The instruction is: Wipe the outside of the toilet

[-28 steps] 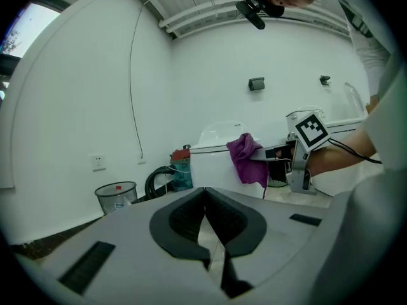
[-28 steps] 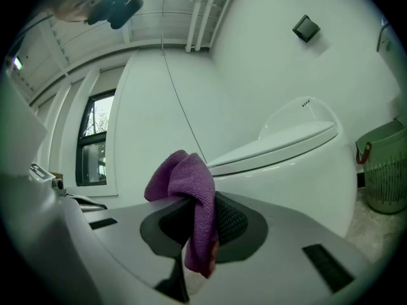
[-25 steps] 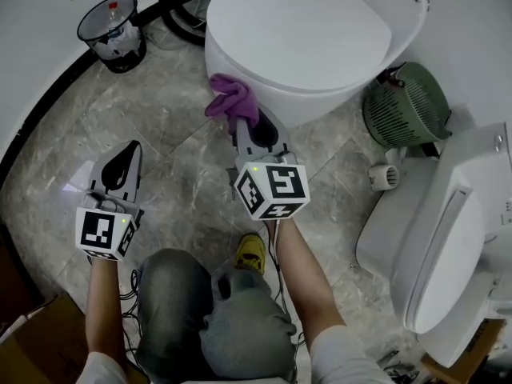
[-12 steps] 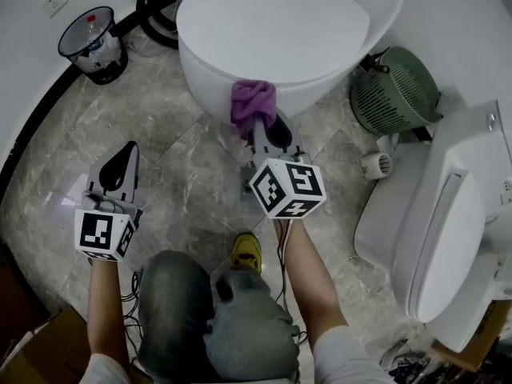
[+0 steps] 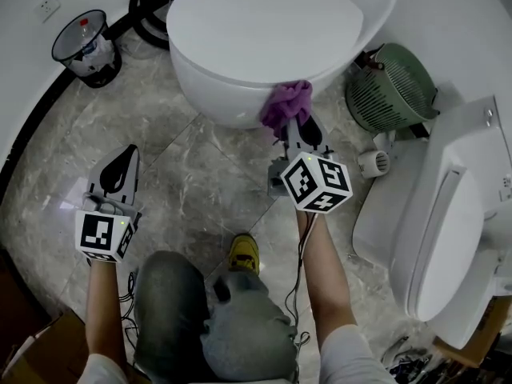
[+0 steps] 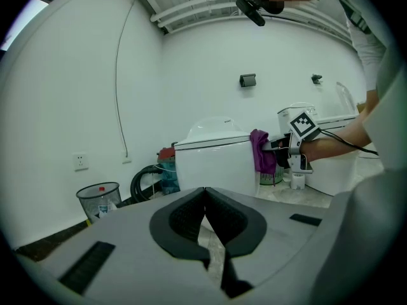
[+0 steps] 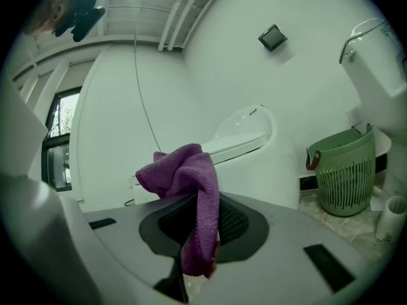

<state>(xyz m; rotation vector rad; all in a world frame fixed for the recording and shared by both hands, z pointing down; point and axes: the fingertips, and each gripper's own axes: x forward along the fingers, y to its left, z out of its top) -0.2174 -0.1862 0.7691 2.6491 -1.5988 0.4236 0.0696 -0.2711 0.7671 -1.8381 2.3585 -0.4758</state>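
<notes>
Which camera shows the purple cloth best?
The right gripper view: the purple cloth hangs large at centre, pinched in the right hand-held gripper. The head view shows it bunched against the toilet; the left gripper view shows it small and distant.

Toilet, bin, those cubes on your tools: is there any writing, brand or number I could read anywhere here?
No text reads clearly.
Toilet: small dark mark on the lid's edge, too small to read.
Bottle in the bin: label blurred.
Cube on the left tool and cube on the right tool: black-and-white square patterns, no letters.
Purple cloth held by the right tool: no tag visible.
</notes>
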